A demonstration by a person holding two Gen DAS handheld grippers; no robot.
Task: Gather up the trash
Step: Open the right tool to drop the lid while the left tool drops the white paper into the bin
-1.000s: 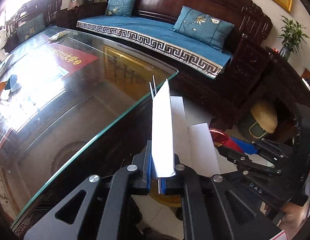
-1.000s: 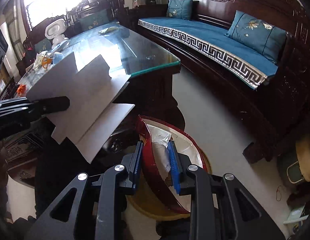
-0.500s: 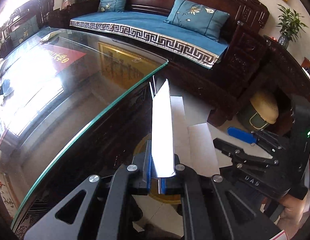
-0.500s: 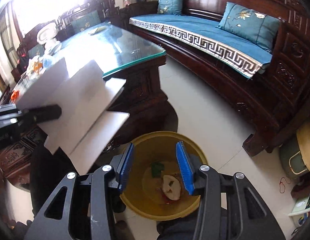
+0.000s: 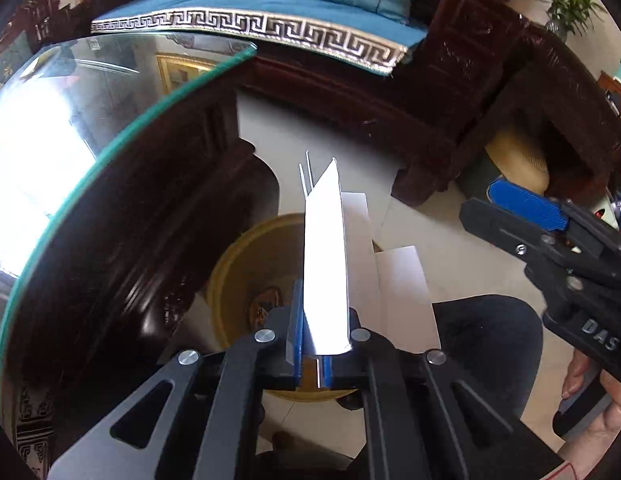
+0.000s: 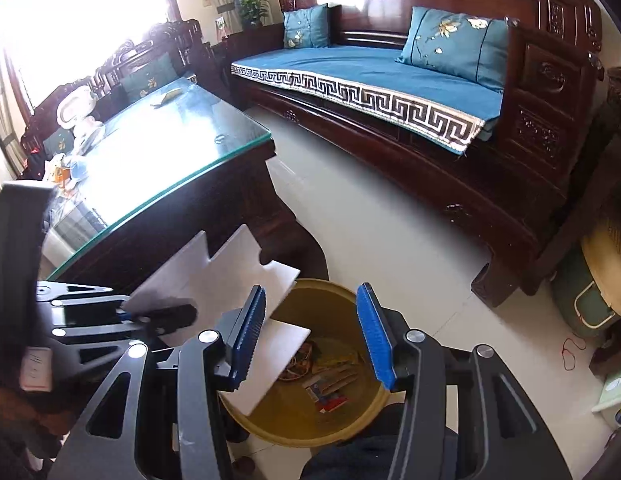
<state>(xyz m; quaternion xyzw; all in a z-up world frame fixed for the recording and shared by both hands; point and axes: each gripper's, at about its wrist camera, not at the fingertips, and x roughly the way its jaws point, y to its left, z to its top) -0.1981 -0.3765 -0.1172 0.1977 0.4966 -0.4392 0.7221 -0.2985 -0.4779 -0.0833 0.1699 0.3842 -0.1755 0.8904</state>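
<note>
My left gripper (image 5: 312, 344) is shut on a flattened white cardboard box (image 5: 325, 264) and holds it over a yellow trash bin (image 5: 238, 268) on the floor. In the right wrist view the cardboard (image 6: 214, 284) hangs over the bin's left rim (image 6: 330, 286). Several scraps of trash (image 6: 326, 376) lie in the bin. My right gripper (image 6: 310, 336) is open and empty above the bin. It also shows at the right of the left wrist view (image 5: 526, 216).
A glass-topped dark wood table (image 6: 178, 148) stands left of the bin, with small items at its far end. A carved wooden sofa with blue cushions (image 6: 370, 76) runs along the back. A woven basket (image 6: 602, 280) sits at the right on the tiled floor.
My right gripper opened and the red bowl with paper it held is gone from its jaws. My left gripper moved the cardboard from beside the table to over the bin.
</note>
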